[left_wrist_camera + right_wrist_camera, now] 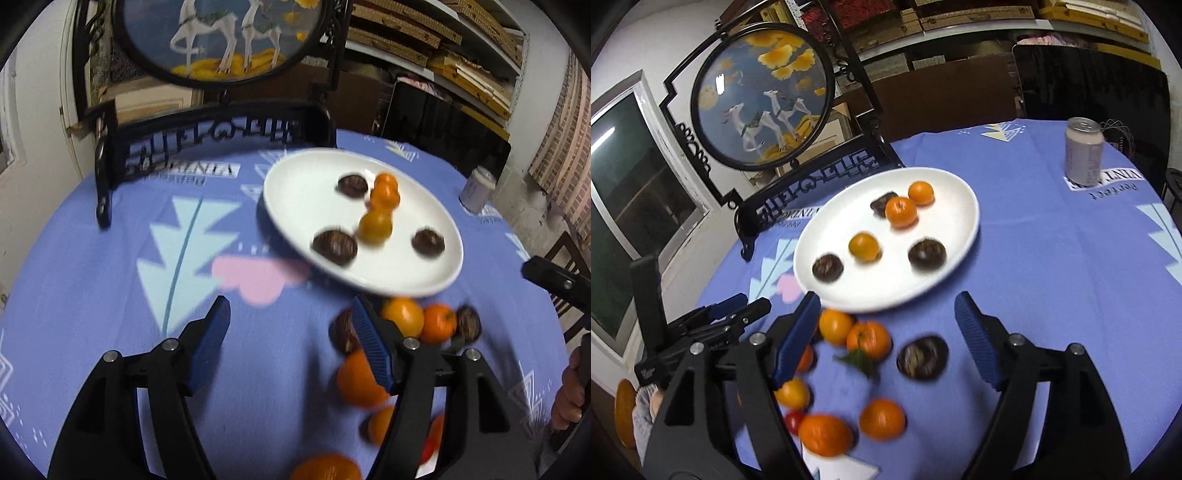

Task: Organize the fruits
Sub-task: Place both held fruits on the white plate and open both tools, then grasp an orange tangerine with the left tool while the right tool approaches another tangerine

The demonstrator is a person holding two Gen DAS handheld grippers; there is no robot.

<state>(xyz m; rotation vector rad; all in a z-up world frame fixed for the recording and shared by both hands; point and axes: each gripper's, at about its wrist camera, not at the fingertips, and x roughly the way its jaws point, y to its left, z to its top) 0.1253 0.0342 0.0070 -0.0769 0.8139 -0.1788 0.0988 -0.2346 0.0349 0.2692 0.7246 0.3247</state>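
A white plate (303, 192) (945, 181) on the blue tablecloth holds three dark brown fruits and three small oranges, such as one (901, 211). Several more oranges (868, 339) and a dark fruit (922, 356) lie loose on the cloth in front of the plate. My left gripper (291, 332) is open and empty over bare cloth left of the loose fruit; it also shows in the right wrist view (738, 310). My right gripper (886, 328) is open and empty above the loose fruit pile, its left finger beside an orange (834, 326).
A black carved stand with a round painted screen (762, 96) stands at the back left of the table. A drink can (1084, 151) stands at the back right. A small red fruit (794, 421) lies near the front. Shelves and chairs surround the table.
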